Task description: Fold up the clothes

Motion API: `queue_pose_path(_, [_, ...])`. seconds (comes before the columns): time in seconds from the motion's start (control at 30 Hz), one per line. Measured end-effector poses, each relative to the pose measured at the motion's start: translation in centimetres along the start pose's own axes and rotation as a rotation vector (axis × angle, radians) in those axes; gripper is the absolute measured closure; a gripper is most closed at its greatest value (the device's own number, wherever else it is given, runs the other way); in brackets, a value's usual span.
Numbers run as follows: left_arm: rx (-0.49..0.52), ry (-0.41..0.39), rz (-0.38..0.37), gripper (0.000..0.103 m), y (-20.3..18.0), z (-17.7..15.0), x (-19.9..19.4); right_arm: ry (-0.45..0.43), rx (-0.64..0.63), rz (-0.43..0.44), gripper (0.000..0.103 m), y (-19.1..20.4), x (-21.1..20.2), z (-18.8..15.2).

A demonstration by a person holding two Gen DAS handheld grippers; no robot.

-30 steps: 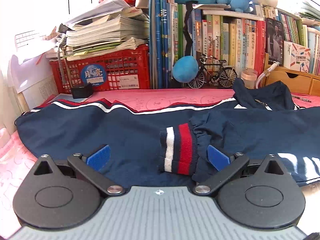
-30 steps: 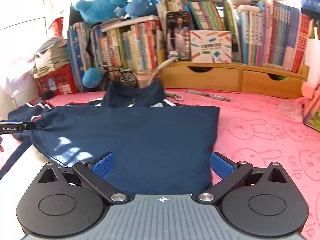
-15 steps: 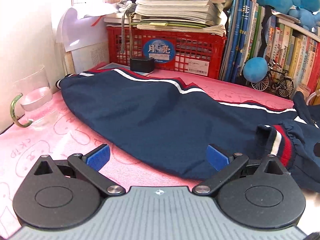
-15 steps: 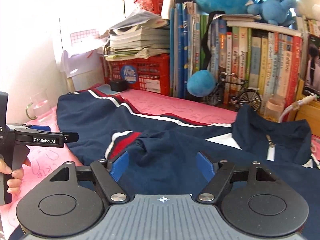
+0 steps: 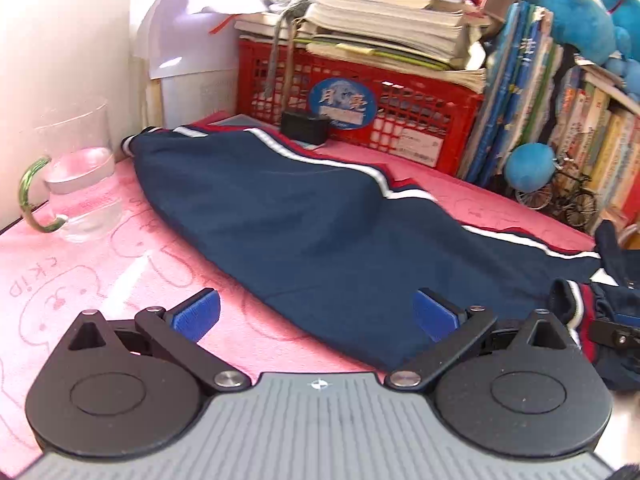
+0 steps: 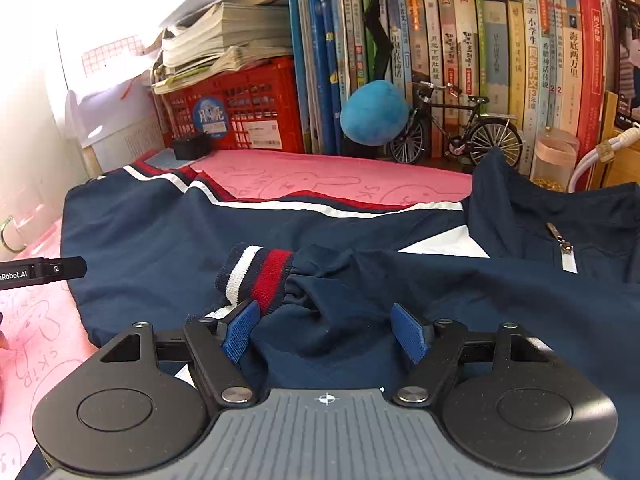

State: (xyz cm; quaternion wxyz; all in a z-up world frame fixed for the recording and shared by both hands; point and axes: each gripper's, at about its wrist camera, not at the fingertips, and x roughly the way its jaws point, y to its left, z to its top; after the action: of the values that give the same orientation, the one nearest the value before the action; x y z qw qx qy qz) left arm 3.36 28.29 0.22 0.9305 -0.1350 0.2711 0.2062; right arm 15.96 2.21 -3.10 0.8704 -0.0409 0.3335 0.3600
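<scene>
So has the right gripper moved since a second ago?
Yes. The right gripper swung left: the red crate, formerly far left, now sits ahead, jaws opening over the striped cuff.

I read "Robot.AI" on the left gripper [image 6: 40, 272], "SKIP" on the pink mat [image 6: 36, 364], "月亮" on the crate's blue sticker [image 5: 343, 102], and "小学生" on a book spine [image 6: 532, 40].

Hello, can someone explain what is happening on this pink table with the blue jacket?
A person is folding a navy jacket on a pink cloth, with a handheld gripper in each hand. One sleeve already lies across the body, its striped cuff near the middle. The right gripper is low over that folded sleeve; its jaws are opening, with fabric between them but not pinched. The left gripper is open at the edge of the other sleeve, which lies spread out, holding nothing.
</scene>
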Motion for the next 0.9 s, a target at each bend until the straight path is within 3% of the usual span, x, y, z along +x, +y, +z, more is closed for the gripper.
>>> queue_pose_path(0.07, [0.077, -0.031, -0.079, 0.000, -2.5, 0.2, -1.0, -0.030, -0.003, 0.039, 0.011, -0.2, -2.4, -0.8])
queue_pose_path(0.13, [0.157, -0.057, -0.143, 0.000, -5.4, 0.4, -1.7, -0.063, -0.037, 0.032, 0.008, -0.3, -5.1, -1.8])
queue_pose_path(0.3, [0.266, -0.047, -0.253, 0.000, -12.4, -0.1, -0.6, -0.046, -0.124, -0.134, 0.007, -3.5, -9.9, -5.0])
queue_pose_path(0.4, [0.325, -0.001, -0.225, 0.000, -15.4, -1.2, 1.2, 0.019, -0.114, -0.247, 0.007, -7.3, -11.9, -7.5])
queue_pose_path(0.53, [0.417, 0.056, -0.143, 0.000, -17.2, -3.4, 3.2, 0.016, -0.015, -0.346, 0.006, -12.7, -15.0, -10.1])
queue_pose_path(0.67, [0.417, 0.072, -0.137, 0.000, -16.9, -3.6, 3.4, 0.026, 0.018, -0.561, 0.002, -16.9, -17.3, -11.3])
queue_pose_path(0.77, [0.416, 0.079, -0.139, 0.000, -16.9, -3.6, 3.6, 0.018, 0.125, -0.556, 0.002, -19.3, -19.7, -11.5])
queue_pose_path(0.9, [0.400, 0.092, -0.151, 0.000, -16.7, -3.4, 3.8, -0.086, 0.176, -0.431, 0.002, -19.0, -21.1, -9.7])
